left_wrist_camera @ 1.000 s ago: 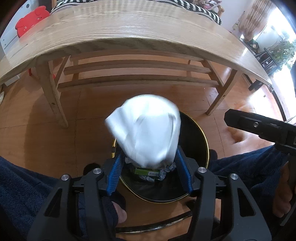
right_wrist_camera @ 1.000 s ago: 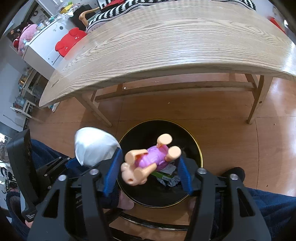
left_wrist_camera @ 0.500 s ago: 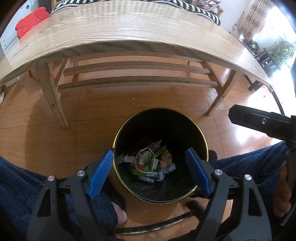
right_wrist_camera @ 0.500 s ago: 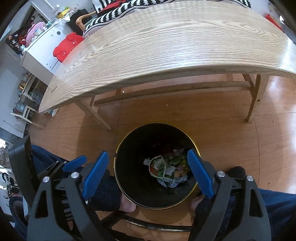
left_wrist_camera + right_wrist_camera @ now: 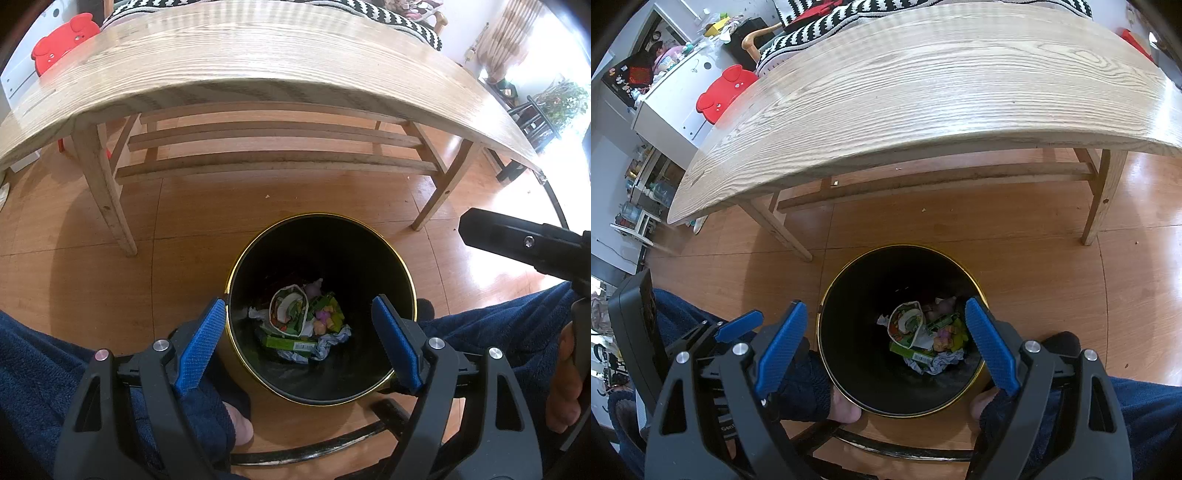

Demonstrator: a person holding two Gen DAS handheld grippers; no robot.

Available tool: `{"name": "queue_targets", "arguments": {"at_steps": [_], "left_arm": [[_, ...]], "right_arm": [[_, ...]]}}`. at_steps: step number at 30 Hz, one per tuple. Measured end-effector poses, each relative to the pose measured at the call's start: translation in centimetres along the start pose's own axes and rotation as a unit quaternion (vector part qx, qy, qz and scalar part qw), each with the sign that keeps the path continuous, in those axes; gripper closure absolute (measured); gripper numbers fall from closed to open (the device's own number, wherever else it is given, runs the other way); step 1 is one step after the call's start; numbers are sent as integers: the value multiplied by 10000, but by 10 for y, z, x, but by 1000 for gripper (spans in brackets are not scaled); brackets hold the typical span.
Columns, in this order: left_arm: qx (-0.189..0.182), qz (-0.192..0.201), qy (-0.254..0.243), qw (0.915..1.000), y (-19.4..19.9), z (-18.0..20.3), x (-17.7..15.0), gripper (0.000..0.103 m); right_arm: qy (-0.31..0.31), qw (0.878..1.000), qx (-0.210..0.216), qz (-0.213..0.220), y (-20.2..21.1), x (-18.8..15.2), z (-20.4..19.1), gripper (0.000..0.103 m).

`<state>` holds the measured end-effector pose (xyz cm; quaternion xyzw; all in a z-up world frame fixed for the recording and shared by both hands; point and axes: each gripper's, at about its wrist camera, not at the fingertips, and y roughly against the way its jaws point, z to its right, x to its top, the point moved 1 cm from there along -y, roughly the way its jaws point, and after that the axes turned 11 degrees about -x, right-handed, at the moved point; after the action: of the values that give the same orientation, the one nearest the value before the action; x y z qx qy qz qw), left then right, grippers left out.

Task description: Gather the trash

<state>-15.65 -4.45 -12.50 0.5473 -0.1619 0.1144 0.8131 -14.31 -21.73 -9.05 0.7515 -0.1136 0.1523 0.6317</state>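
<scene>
Lying heaped at the bottom of the black gold-rimmed bin (image 5: 373,258): crumpled trash (image 5: 304,323), wrappers and a small pink toy among it; standing on the wooden floor (image 5: 92,236) in front of the wooden table (image 5: 258,59); hovering above the rim, left gripper (image 5: 301,338) with jaws spread wide and holding nothing; likewise right gripper (image 5: 886,341), apart and empty.

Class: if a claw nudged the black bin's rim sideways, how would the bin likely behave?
The black bin looks tall with thin walls, so a rim push would probably tip it rather than slide it. Only a little crumpled trash lies at the bottom, so it is likely light. The smooth wooden floor may let it skid.
</scene>
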Motion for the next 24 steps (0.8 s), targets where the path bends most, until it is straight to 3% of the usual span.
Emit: {"name": "queue_targets", "arguments": {"at_steps": [13,18,24], "left_arm": [[-165,61,72,9998,10,0,7,21],[-104,285,-159,9994,33,8,36,16],[162,835,-532,9950,70,18,97,10]], "right_arm": [[14,9998,-63,194,12,9,1,16],[170,9970,-272,704,42,35,2,10],[75,9925,-467,1130,70,87,14,7]]}}
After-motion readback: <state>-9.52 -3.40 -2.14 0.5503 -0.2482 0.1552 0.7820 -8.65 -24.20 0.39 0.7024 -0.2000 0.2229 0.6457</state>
